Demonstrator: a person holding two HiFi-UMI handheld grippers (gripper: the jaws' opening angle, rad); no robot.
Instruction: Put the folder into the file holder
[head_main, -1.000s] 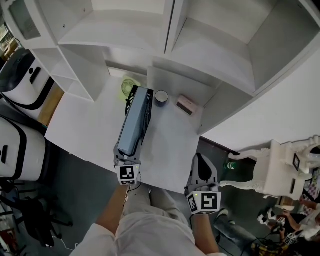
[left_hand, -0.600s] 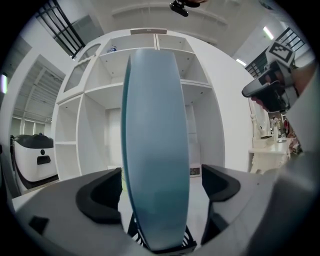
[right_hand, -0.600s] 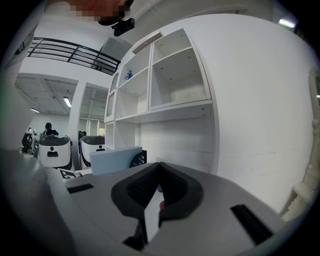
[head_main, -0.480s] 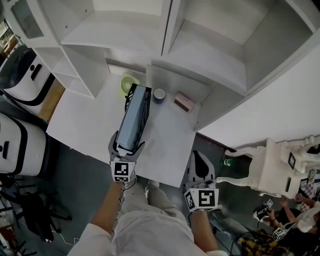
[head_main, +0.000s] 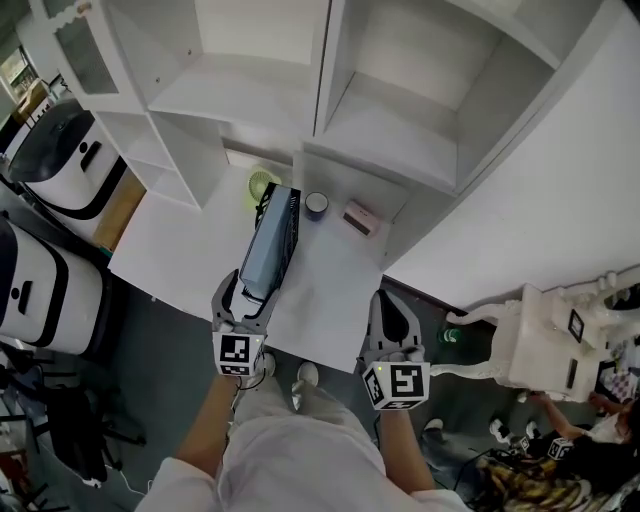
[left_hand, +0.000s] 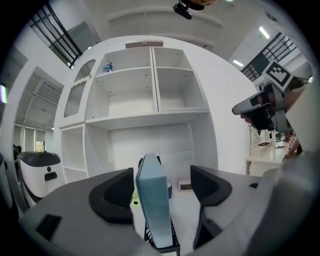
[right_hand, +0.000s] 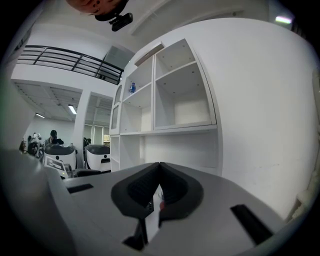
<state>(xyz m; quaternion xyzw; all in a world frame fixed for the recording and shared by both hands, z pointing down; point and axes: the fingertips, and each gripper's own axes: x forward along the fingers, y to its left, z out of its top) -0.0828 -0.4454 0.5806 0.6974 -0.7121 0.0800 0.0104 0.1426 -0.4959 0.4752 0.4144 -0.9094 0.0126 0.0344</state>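
Observation:
A light blue folder (head_main: 266, 258) stands on edge in the black wire file holder (head_main: 291, 205) on the white desk (head_main: 180, 250). My left gripper (head_main: 243, 297) is at the folder's near end, by the desk's front edge. In the left gripper view the folder (left_hand: 152, 205) rises between the two dark pads with a clear gap on the right side; the jaws are closing and do not press on it. The file holder (left_hand: 171, 239) shows under the folder. My right gripper (head_main: 391, 315) hangs off the desk's front right corner, shut (right_hand: 159, 187) with nothing in it.
Behind the holder sit a green fan (head_main: 262, 182), a dark tape roll (head_main: 316, 205) and a small pink box (head_main: 360, 217). White shelving (head_main: 330, 110) rises at the desk's back. White machines (head_main: 50, 170) stand to the left, a white chair (head_main: 540, 335) to the right.
My left gripper let go of the folder's near end, spread its jaws and drew back a little toward me. The folder stays in the holder. The right gripper stays shut.

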